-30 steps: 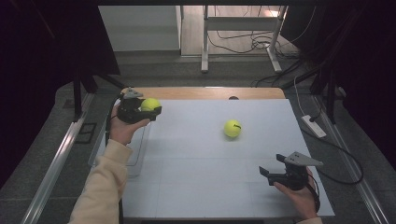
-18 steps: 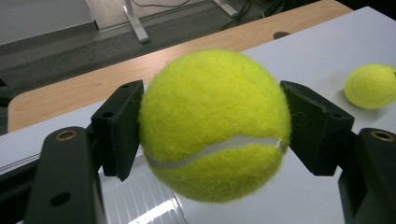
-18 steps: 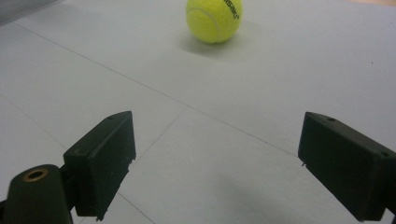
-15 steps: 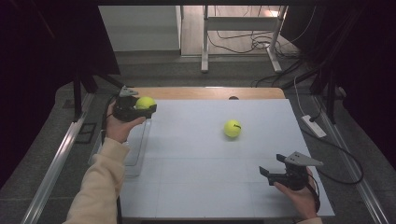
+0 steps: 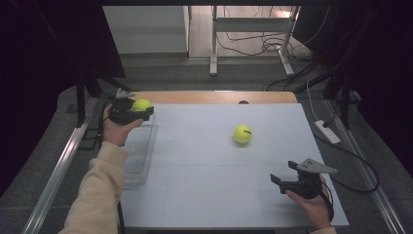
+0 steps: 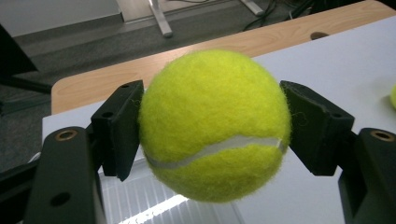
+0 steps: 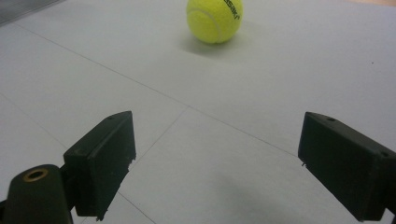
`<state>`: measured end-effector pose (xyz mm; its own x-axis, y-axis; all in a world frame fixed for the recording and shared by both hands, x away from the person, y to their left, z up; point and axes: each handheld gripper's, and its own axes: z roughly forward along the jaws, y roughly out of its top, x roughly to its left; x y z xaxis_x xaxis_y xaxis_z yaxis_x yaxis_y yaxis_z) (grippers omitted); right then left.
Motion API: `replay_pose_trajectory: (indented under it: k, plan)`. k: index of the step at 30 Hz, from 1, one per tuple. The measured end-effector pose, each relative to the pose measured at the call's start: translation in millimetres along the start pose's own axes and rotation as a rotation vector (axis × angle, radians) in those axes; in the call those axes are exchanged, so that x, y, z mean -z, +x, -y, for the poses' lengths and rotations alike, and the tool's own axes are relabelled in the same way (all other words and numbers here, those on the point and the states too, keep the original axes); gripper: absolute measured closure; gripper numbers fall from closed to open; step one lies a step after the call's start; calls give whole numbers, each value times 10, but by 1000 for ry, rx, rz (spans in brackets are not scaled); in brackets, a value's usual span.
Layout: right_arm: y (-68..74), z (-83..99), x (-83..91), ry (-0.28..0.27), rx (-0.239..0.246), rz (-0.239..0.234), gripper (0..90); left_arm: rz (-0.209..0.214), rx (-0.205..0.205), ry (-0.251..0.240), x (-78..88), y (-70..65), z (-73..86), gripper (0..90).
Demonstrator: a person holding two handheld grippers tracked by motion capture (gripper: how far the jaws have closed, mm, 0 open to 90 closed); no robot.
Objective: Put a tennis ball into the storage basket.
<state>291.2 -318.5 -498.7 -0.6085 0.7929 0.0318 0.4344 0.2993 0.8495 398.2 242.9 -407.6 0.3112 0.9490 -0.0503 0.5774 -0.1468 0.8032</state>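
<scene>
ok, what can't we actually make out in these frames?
- Held ball, left gripper view: far side and lower edge, hidden by its own bulk and the jaws.
- Loose ball, right gripper view: top cut off by the frame; print partly legible.
- Clear tray, high view: contents unclear, transparent and partly behind the sleeve.

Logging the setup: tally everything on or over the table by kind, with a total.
Tennis balls: 2, one held by the left gripper, one loose on the white table
Clear trays: 1
Grippers: 2, left, right
Total: 5
</scene>
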Motion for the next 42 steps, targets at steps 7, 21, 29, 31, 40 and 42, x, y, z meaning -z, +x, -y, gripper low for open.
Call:
replay_pose_trajectory:
  k: [7,21,29,31,40,42]
  plan:
    - [-2,2,3,-1,0,-1,112,-30,15,6,0,93,38,272]
    - [13,-7,11,-4,6,-2,112,-84,39,31,-16,270,84,271]
    - [6,-2,12,-3,2,-3,113,-96,44,56,-49,335,95,271]
    - [7,-1,10,-2,2,-3,113,-97,52,67,-67,353,100,271]
    - [3,3,16,-1,4,-2,113,-121,53,124,-153,455,171,271]
    - [3,4,16,-1,4,-3,113,-117,63,134,-171,476,192,272]
